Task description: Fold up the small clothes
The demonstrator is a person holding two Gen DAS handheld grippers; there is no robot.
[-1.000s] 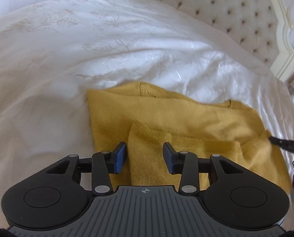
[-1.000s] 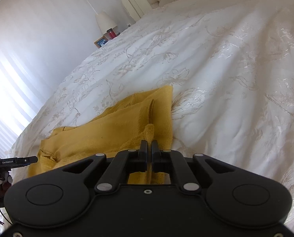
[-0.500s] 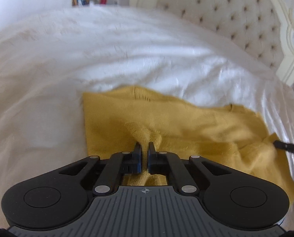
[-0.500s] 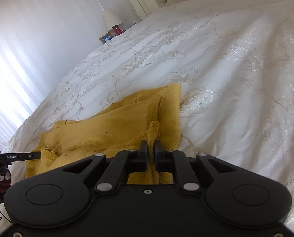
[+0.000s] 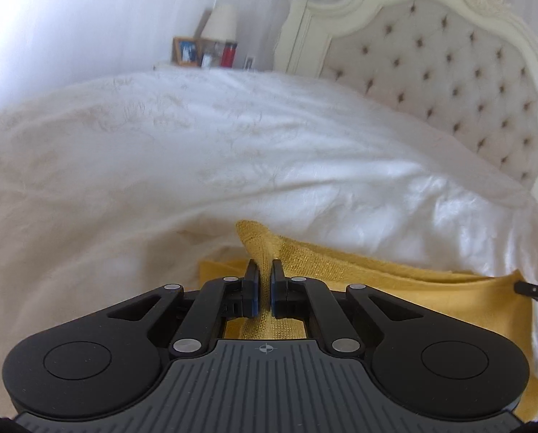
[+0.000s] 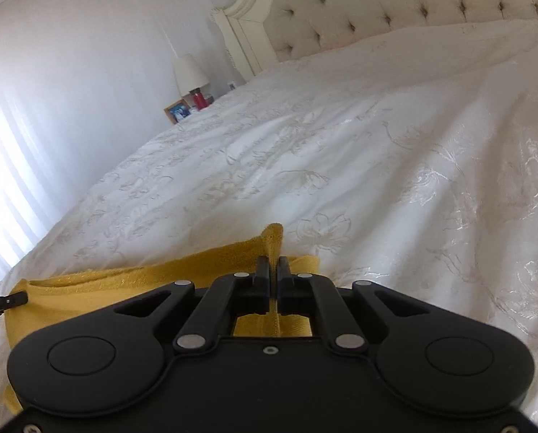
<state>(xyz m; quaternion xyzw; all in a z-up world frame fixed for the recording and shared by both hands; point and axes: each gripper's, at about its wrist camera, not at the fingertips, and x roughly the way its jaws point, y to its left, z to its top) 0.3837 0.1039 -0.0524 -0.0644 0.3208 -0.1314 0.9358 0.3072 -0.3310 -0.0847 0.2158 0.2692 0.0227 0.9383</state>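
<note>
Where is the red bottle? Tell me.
The red bottle stands on the nightstand beside the lamp and picture frame, left of the headboard in both views.

A home bedroom, bed [image 5: 160, 166] under white bedspread, tufted headboard [image 5: 449, 83], lamp [image 6: 189, 72] and photo frame [image 6: 176, 111] stood bedside

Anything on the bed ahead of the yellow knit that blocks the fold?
Nothing visible. Both the left gripper and right gripper are shut on the yellow knit, and the white bedspread ahead of it lies bare up to the headboard.
</note>
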